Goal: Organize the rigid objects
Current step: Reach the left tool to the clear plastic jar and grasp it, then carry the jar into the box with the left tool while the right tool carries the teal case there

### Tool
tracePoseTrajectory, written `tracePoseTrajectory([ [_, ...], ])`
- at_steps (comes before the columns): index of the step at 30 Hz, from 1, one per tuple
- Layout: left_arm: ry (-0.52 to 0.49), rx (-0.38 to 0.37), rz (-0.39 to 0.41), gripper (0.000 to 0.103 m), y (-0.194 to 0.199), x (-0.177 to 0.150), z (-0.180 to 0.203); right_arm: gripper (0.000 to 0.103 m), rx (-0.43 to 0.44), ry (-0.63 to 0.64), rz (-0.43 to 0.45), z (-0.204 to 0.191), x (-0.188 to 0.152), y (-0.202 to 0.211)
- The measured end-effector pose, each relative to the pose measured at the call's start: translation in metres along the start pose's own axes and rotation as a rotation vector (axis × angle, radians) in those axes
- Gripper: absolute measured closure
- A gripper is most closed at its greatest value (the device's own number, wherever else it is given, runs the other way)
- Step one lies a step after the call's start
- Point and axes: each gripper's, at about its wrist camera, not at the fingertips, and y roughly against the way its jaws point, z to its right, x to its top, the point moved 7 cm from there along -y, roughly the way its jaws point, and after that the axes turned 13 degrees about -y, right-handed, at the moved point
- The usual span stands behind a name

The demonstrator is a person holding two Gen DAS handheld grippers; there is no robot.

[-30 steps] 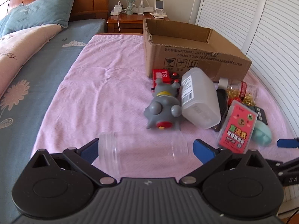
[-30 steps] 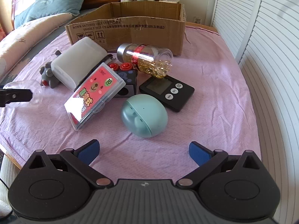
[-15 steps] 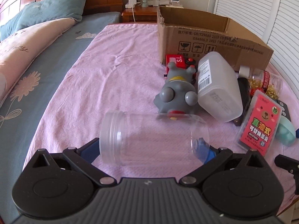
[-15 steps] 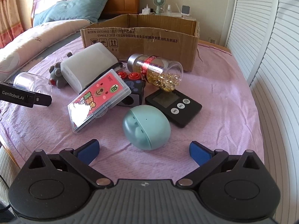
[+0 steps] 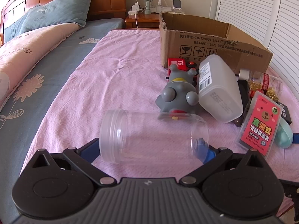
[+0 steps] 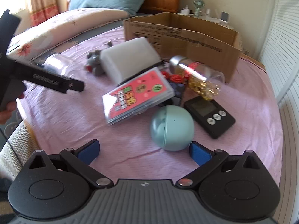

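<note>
Left gripper [image 5: 149,147] clamps empty clear jar [image 5: 153,137] sideways, lengthwise.

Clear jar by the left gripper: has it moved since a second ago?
Yes. The clear jar has lifted off the pink sheet: it now overlaps the grey toy, held end to end in the left gripper.

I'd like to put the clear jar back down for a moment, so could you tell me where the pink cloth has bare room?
The pink cloth lies bare left of the grey toy, from the clear jar back to the cardboard box. It is crowded between toy and shutters: white container, pink card pack, teal ball.
</note>
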Motion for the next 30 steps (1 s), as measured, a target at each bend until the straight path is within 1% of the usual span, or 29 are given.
tracePoseTrajectory([
  [3,0.004,0.005,0.002,0.0,0.0,0.0,0.0,0.001,-0.036,-0.017,0.02,0.008,0.006,-0.002],
  [4,0.006,0.005,0.002,0.001,0.001,0.0,0.0,0.003,-0.048,-0.033,0.024,0.012,0.009,-0.004],
  [6,0.005,0.005,0.001,0.001,0.001,0.0,0.0,0.01,-0.053,-0.067,0.034,0.019,0.015,-0.006],
  [8,0.001,0.006,0.005,0.001,0.002,0.0,0.0,0.022,-0.066,-0.074,0.048,0.022,0.02,-0.008],
  [12,-0.003,0.011,0.019,0.001,0.006,0.002,0.002,0.035,-0.08,-0.081,0.066,0.02,0.026,-0.011],
  [14,-0.011,0.02,0.031,0.001,0.01,0.002,0.003,0.044,-0.088,-0.077,0.071,0.018,0.025,-0.01],
  [19,-0.027,0.047,0.058,0.001,0.017,0.005,0.002,0.044,-0.104,-0.083,0.078,0.017,0.023,-0.007],
  [20,-0.024,0.046,0.055,0.002,0.017,0.005,0.001,0.044,-0.105,-0.084,0.079,0.017,0.023,-0.008],
  [22,-0.016,0.037,0.059,0.006,0.017,0.005,0.0,0.044,-0.106,-0.091,0.078,0.017,0.024,-0.008],
  [23,-0.01,0.028,0.059,0.011,0.017,0.006,-0.001,0.045,-0.106,-0.091,0.075,0.016,0.025,-0.008],
  [26,-0.01,0.009,0.049,0.013,0.016,0.008,-0.003,0.045,-0.122,-0.08,0.061,0.015,0.025,-0.006],
  [28,-0.039,-0.005,0.043,0.013,0.017,0.011,-0.002,0.045,-0.132,-0.079,0.044,0.016,0.025,-0.005],
  [30,-0.087,-0.038,0.028,0.013,0.018,0.014,-0.001,0.045,-0.147,-0.081,0.03,0.018,0.025,-0.001],
])
